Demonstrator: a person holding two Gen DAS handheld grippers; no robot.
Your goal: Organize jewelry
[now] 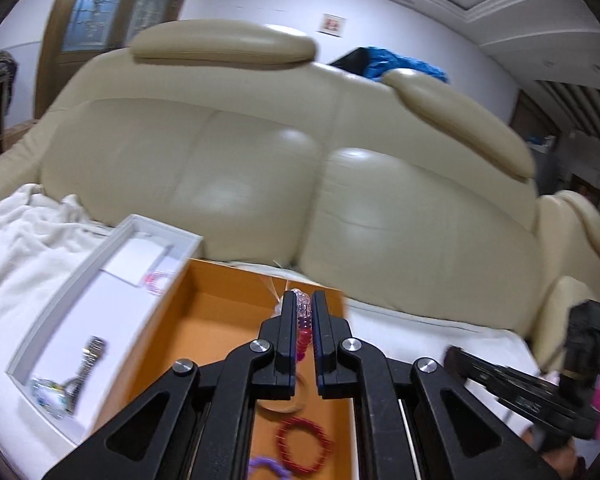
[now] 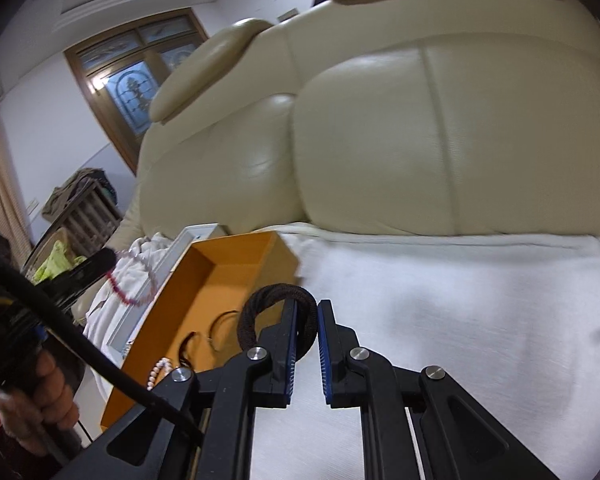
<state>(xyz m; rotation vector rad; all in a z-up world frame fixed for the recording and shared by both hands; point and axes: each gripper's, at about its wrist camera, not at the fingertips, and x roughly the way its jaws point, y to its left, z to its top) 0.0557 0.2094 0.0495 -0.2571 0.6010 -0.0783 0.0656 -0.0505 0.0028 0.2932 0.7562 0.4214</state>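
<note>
My left gripper (image 1: 304, 304) is shut on a pink-to-clear beaded bracelet (image 1: 303, 320) and holds it above the orange box (image 1: 204, 320). The same bracelet (image 2: 134, 280) hangs from the left gripper in the right wrist view. My right gripper (image 2: 308, 310) is shut on a dark brown hair tie (image 2: 256, 312), held just right of the orange box (image 2: 204, 280). In the orange box lie a red bead bracelet (image 1: 304, 446), a purple piece (image 1: 268, 466), a pale bangle (image 1: 280, 404), dark bands (image 2: 204, 336) and a pearl strand (image 2: 160, 372).
A white tray (image 1: 60, 304) left of the orange box holds a watch (image 1: 88, 360), a glittery piece (image 1: 50, 394) and a pink bracelet (image 1: 156, 280). Both stand on white cloth (image 2: 440, 320) over a beige leather sofa (image 1: 260, 152). The right gripper (image 1: 540, 384) shows at the left view's edge.
</note>
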